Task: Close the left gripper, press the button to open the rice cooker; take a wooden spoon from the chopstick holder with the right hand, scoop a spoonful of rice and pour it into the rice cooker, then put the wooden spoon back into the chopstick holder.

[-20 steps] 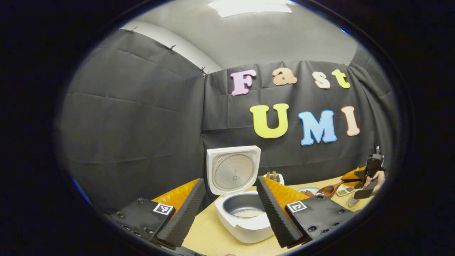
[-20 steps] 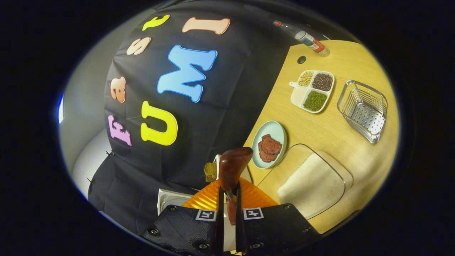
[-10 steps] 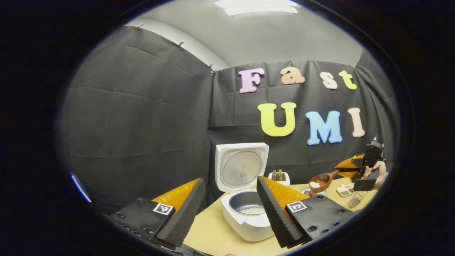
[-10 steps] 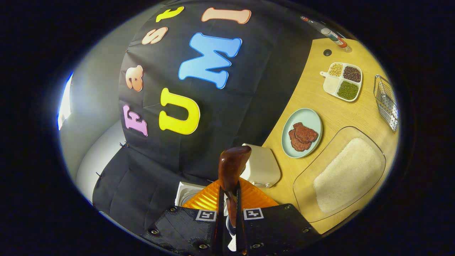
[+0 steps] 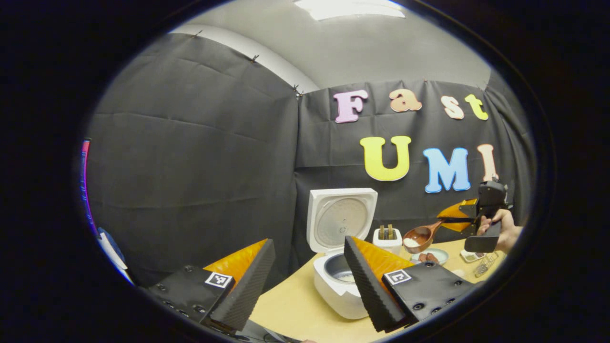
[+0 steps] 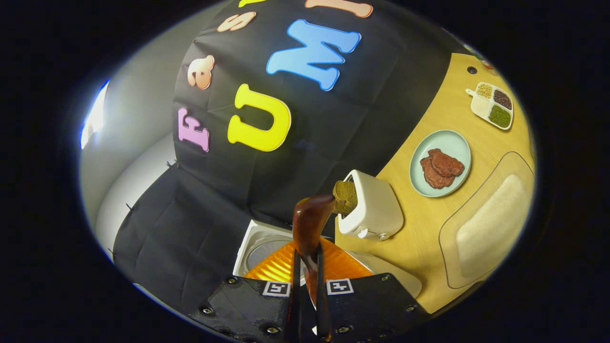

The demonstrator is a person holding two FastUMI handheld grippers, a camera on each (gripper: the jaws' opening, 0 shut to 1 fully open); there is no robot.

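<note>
Rice could spill onto the desk (image 5: 305, 309) if the right tongs (image 6: 307, 267), clamped on the wooden spoon (image 5: 421, 234), tilt before reaching the rice cooker (image 5: 336, 286); left tongs (image 5: 310, 281) gape wide.

Glossy wooden spoon (image 6: 310, 224), smooth white plastic rice cooker (image 5: 340, 216), matt wood-look table (image 5: 295, 307)
</note>
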